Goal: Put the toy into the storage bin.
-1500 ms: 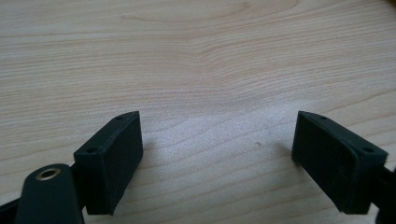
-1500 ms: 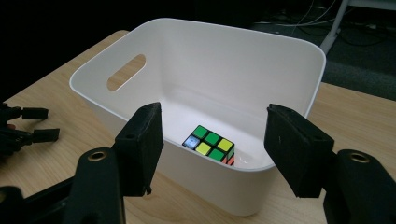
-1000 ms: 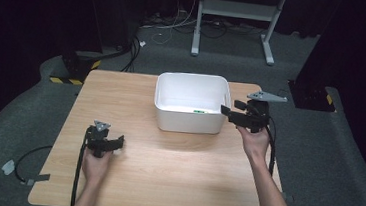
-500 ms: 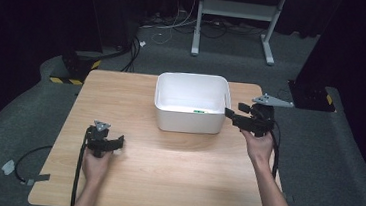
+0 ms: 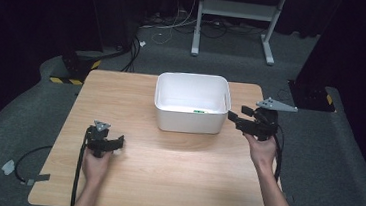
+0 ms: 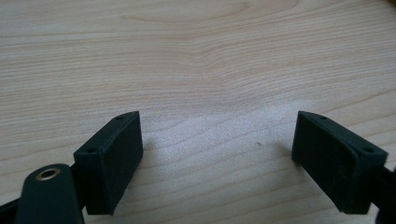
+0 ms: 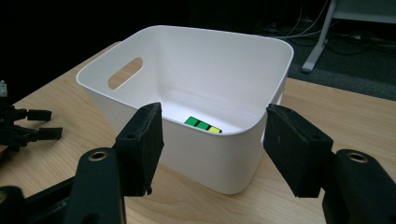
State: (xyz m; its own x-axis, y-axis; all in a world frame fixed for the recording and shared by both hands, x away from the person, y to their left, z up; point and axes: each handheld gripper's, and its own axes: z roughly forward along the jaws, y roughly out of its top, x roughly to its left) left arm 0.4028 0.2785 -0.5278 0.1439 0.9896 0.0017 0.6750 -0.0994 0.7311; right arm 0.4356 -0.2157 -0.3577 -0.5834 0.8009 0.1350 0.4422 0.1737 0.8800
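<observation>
A white plastic bin (image 5: 189, 122) with handle cut-outs stands at the table's far middle. A small green and yellow block (image 7: 201, 125) lies on its floor against the near wall (image 7: 201, 158); the high view shows the block (image 5: 198, 112) too. My right gripper (image 5: 236, 116) hovers just right of the bin, pointing at its side. Its jaws (image 7: 212, 114) stand apart with nothing between them. My left gripper (image 5: 117, 141) rests low at the table's front left, well away from the bin. It (image 6: 217, 126) is open over bare wood.
The wooden table (image 5: 174, 177) has free room in front of the bin and between my hands. Across the table, the right gripper view catches the left gripper (image 7: 23, 128). Cables and a white stand's legs (image 5: 233, 17) lie on the grey floor behind.
My right gripper has drifted slightly toward the person and to the right, still beside the bin. The left hand has stayed put.
</observation>
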